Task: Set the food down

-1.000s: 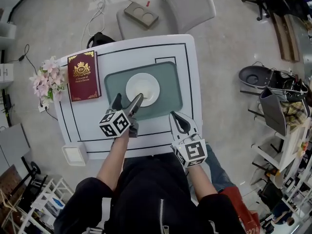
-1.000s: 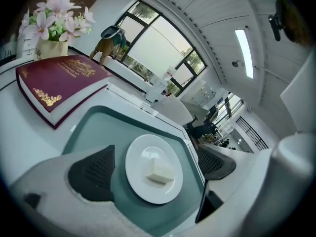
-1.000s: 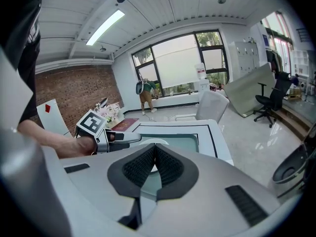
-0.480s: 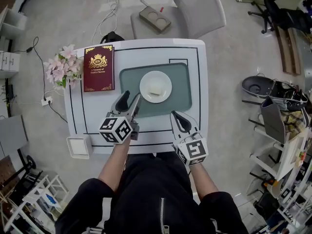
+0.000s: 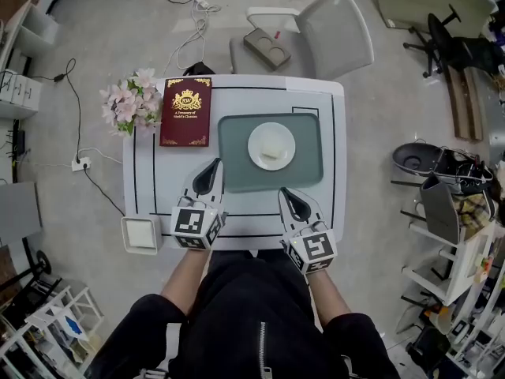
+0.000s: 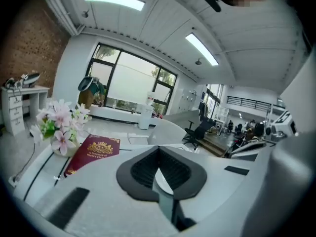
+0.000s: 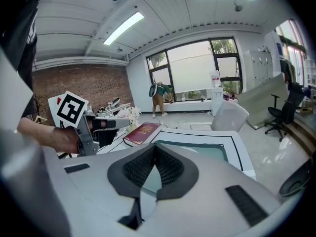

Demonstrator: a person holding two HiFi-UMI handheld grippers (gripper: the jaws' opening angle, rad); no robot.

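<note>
The left gripper [image 5: 213, 166] has its jaws clenched on nothing. They have just been closing, and the left gripper view shows the ribbed pads pressed together with only the surface [image 5: 154, 196] beyond them. The right gripper [image 5: 286, 193] is likewise clenched and empty, its pads meeting in a closed point. Both hang over the near part of the white surface with their tips aimed toward 12 o'clock. They are well apart, the left at about 9 o'clock of the right.

The food [image 5: 272, 153], a small pale block, lies on a round white plate [image 5: 259, 136], and neither gripper touches it. The plate is at about 1 o'clock of the left tips and 11 o'clock of the right tips. It stands on a grey-green placemat [image 5: 237, 172]. The left tips are over the mat's near left corner, and the right tips are at its near edge.

A dark red book [image 5: 186, 111] with gold print lies flat at about 10 o'clock of the plate, just beside the mat. Pink flowers [image 5: 130, 101] stand at 9 o'clock of the book, by the surface's far left corner. A grey chair [image 5: 331, 30] stands beyond the far edge at 12 o'clock. A small white box [image 5: 140, 233] sits at 8 o'clock of the left gripper, beside the near left corner.
</note>
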